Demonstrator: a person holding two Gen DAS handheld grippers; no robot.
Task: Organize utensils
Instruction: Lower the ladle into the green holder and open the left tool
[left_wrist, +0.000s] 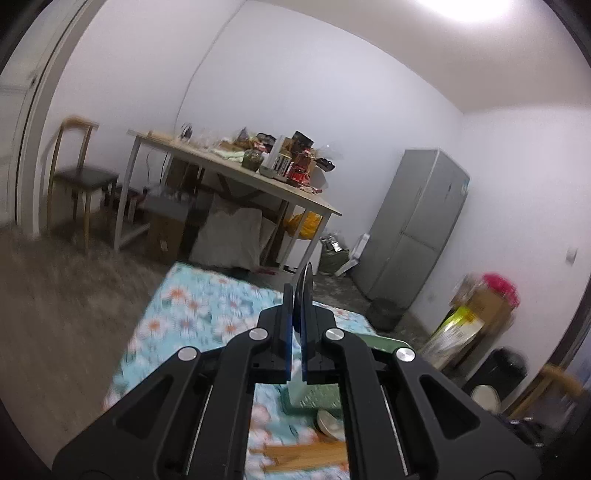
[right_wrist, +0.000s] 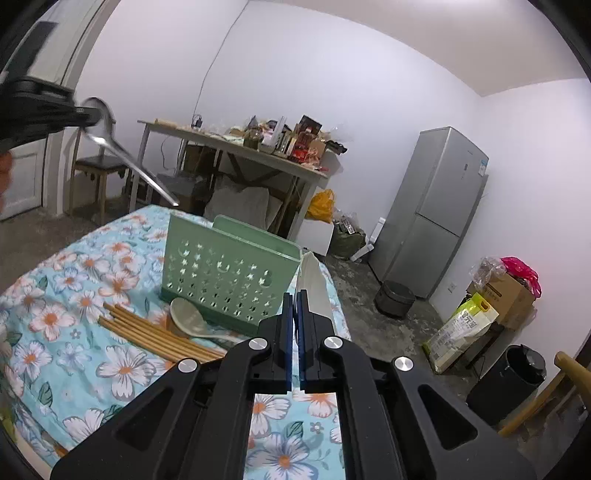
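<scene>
1. Landmark: green utensil holder (right_wrist: 231, 273), upright on floral tablecloth (right_wrist: 85, 302).
2. L gripper (left_wrist: 297, 295): fingers pinched tight on metal spoon (right_wrist: 110, 142); spoon is in the air, up & left of holder, handle slanting down toward it.
3. R gripper (right_wrist: 295, 301): fingers clamped on white spoon (right_wrist: 314, 280), raised just right of holder.
4. Bamboo chopsticks (right_wrist: 155, 332) & a ceramic spoon (right_wrist: 190, 319) lie on cloth at holder's front base.

Right hand-held gripper (right_wrist: 294, 299) clamping white knife (right_wrist: 314, 284) — green utensil holder (right_wrist: 229, 269) beside
</scene>
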